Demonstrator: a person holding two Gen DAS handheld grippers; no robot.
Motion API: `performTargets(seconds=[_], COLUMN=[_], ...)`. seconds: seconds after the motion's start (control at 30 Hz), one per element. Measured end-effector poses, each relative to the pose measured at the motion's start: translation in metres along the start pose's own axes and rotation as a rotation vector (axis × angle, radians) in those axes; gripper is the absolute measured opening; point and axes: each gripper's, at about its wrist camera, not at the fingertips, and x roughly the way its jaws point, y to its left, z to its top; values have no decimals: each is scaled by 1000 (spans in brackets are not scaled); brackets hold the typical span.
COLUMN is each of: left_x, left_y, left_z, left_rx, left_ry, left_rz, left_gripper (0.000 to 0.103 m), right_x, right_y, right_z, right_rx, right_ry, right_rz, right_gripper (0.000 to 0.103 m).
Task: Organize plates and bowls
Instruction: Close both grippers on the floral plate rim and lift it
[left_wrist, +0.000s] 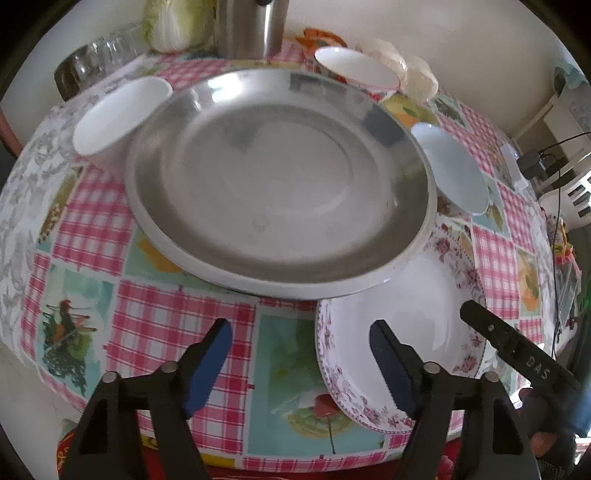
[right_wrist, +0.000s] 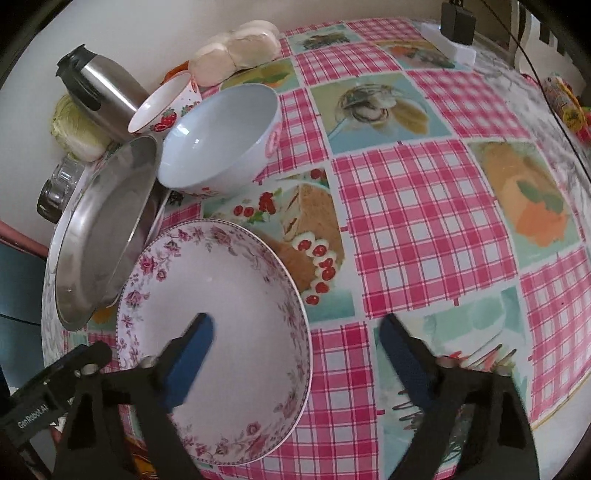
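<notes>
A large steel plate (left_wrist: 277, 177) sits mid-table; it also shows in the right wrist view (right_wrist: 99, 229). A floral-rimmed plate (left_wrist: 406, 343) lies at its front right, partly under the steel rim, and is seen in the right wrist view (right_wrist: 218, 288). A white bowl (left_wrist: 118, 114) is at left, a strawberry bowl (left_wrist: 356, 68) at the back, a pale blue bowl (left_wrist: 454, 173) at right. My left gripper (left_wrist: 301, 362) is open above the cloth. My right gripper (right_wrist: 295, 365) is open, its left finger over the floral plate and its right finger outside the rim.
A steel flask (left_wrist: 251, 26), glass cups (left_wrist: 96, 59), a cabbage (left_wrist: 173, 22) and bagged buns (right_wrist: 236, 48) stand along the back wall. The checked tablecloth (right_wrist: 424, 221) stretches to the right. A white box with a charger (right_wrist: 454, 37) sits at the far edge.
</notes>
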Motion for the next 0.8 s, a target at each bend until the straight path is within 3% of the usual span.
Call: performTargets(seconds=[0.17,0.27,0.33,0.43,0.6,0.8], left_x=[17,26,31,37,43,45], left_y=[-7,-9,-9,-8,-2,-7], left_z=[4,5,6,9,12,11], left_rx=[3,0,-8,-26,-65,-44], left_ry=[56,83,96,112,126,133], left_rz=[-5,-4,-5,-5,-28,-52], left_gripper=[57,48,44,44,44,35], right_x=[7,8,8,10,12,4], right_y=[-1,-2,-1,-2,-5,-13], right_z=[2,3,3,3,3,3], right_rx=[5,10,4,5,14,26], right_ry=[17,18,22,32,32,26], right_rz=[29,55,55,66,69,69], right_gripper=[68,56,36,21,16,16])
